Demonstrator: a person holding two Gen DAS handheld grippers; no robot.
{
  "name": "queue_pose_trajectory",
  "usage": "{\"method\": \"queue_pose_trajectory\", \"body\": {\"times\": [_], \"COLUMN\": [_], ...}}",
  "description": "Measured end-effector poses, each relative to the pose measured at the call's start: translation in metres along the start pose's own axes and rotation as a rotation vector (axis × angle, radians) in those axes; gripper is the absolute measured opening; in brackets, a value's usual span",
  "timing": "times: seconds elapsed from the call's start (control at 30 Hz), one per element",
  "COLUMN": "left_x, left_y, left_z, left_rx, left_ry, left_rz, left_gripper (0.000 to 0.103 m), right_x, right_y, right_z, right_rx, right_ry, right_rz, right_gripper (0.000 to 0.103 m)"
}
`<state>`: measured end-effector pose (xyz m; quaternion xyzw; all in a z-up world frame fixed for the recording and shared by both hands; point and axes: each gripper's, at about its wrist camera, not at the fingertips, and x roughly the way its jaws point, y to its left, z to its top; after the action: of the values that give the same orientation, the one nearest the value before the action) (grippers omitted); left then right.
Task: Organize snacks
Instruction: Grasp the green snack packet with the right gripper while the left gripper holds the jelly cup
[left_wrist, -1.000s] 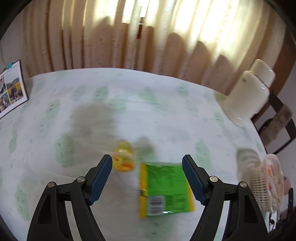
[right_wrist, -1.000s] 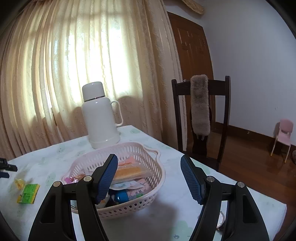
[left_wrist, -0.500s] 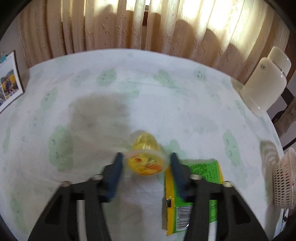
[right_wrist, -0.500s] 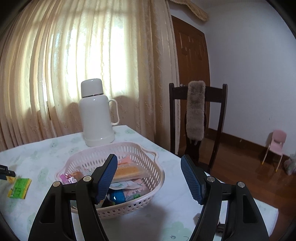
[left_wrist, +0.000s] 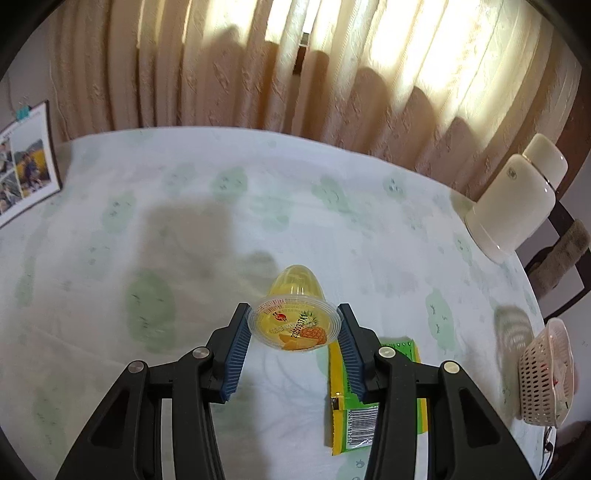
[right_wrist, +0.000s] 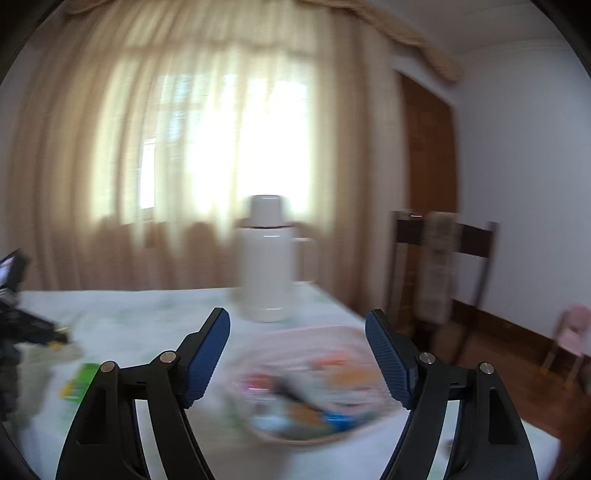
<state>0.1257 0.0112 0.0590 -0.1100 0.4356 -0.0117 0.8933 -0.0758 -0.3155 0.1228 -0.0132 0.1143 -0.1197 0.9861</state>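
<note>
My left gripper (left_wrist: 293, 325) is shut on a yellow pineapple jelly cup (left_wrist: 294, 317), gripping its clear rim and holding it a little above the tablecloth. A green and yellow snack packet (left_wrist: 373, 402) lies flat on the cloth just right of the gripper, partly hidden by the right finger. The pink basket (left_wrist: 546, 373) with several snacks stands at the far right edge. In the blurred right wrist view my right gripper (right_wrist: 297, 352) is open and empty above the basket (right_wrist: 314, 387), and the packet shows at left (right_wrist: 79, 380).
A white thermos (left_wrist: 513, 199) stands at the table's back right, also in the right wrist view (right_wrist: 267, 258). A photo sheet (left_wrist: 26, 162) leans at the far left. A dark chair (right_wrist: 439, 266) stands beyond the right table edge. Curtains hang behind.
My left gripper closed on the jelly cup and lifted it off the cloth. The right gripper swung, so its view is now blurred and the basket sits lower and centred.
</note>
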Motion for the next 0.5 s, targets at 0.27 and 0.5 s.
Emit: {"method": "queue_pose_trajectory", "body": {"times": [0.27, 0.5], "left_x": [-0.027, -0.041], "left_y": [0.016, 0.034], "left_z": [0.014, 0.024], "left_rx": [-0.039, -0.093], "left_ry": [-0.052, -0.074], "left_rz": [0.008, 0.001], "left_gripper": [0.042, 0.042], "right_x": [0.059, 0.103], "right_y": [0.101, 0.169], "right_z": [-0.02, -0.052], "right_rx": [-0.023, -0.087], "right_ry": [0.387, 0.608], "right_rz": [0.484, 0.612], "right_gripper": [0.079, 0.078]}}
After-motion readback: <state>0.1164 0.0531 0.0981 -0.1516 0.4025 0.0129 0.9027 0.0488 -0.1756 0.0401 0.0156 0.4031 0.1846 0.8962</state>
